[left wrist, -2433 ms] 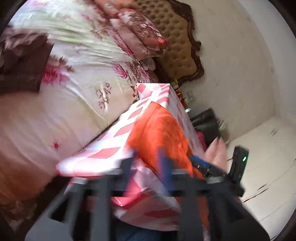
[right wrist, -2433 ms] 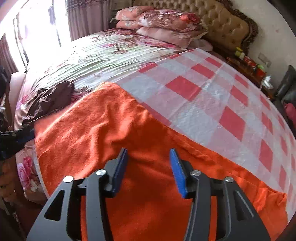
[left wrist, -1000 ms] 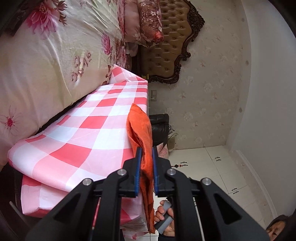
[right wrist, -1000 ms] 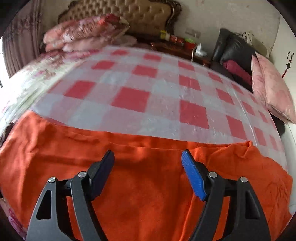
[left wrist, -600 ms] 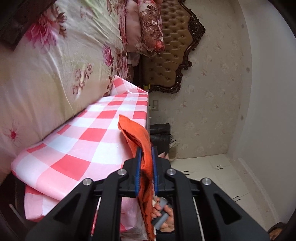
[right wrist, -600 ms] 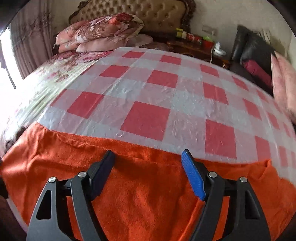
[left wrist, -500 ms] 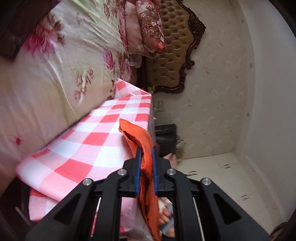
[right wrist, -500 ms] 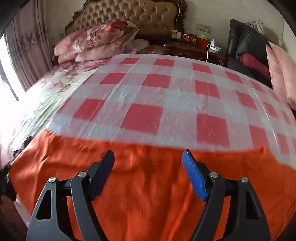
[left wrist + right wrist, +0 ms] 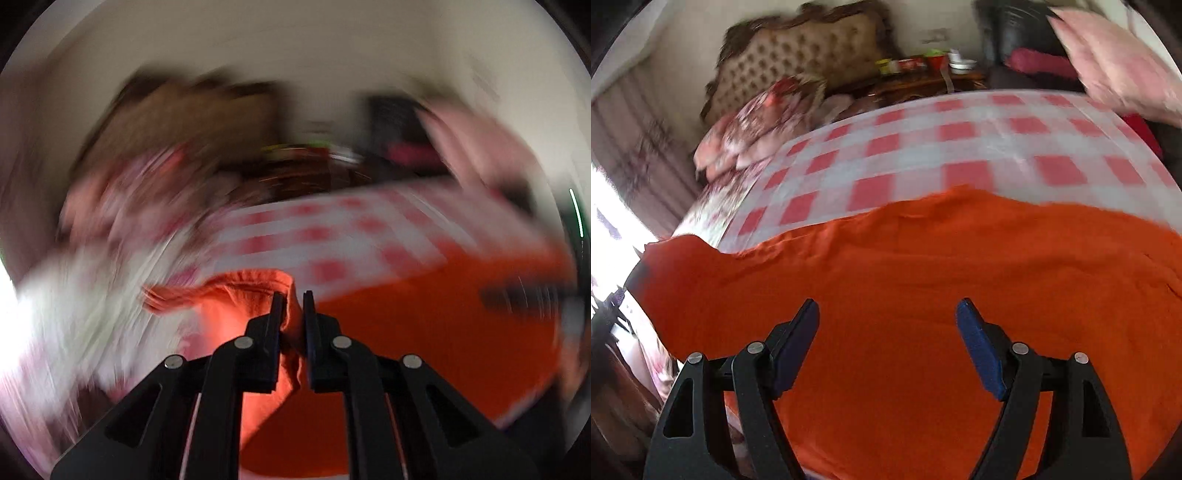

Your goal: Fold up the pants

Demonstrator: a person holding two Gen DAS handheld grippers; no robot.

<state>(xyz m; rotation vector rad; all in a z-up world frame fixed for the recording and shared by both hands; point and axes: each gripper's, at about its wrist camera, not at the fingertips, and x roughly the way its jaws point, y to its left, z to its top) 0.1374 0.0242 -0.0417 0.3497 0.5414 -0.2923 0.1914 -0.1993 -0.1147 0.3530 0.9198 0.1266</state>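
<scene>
The orange pants (image 9: 923,280) lie spread across the near part of a red-and-white checked cloth (image 9: 960,147) on the bed. My left gripper (image 9: 293,306) is shut on a bunched edge of the orange pants (image 9: 424,332) and holds it raised at their left end; this view is heavily blurred. My right gripper (image 9: 886,332) is open and empty, its jaws wide apart just above the middle of the pants. The lifted left corner of the pants shows in the right wrist view (image 9: 672,254).
Floral pillows (image 9: 764,118) and a tufted headboard (image 9: 798,59) are at the far left. A bedside table with bottles (image 9: 916,70) stands behind the bed. A dark chair with a pink cushion (image 9: 1115,62) is at the far right.
My left gripper has swung round fast with the pants edge still in it, now facing across the bed. My right gripper has stayed open over the pants, with more fabric spread below it.
</scene>
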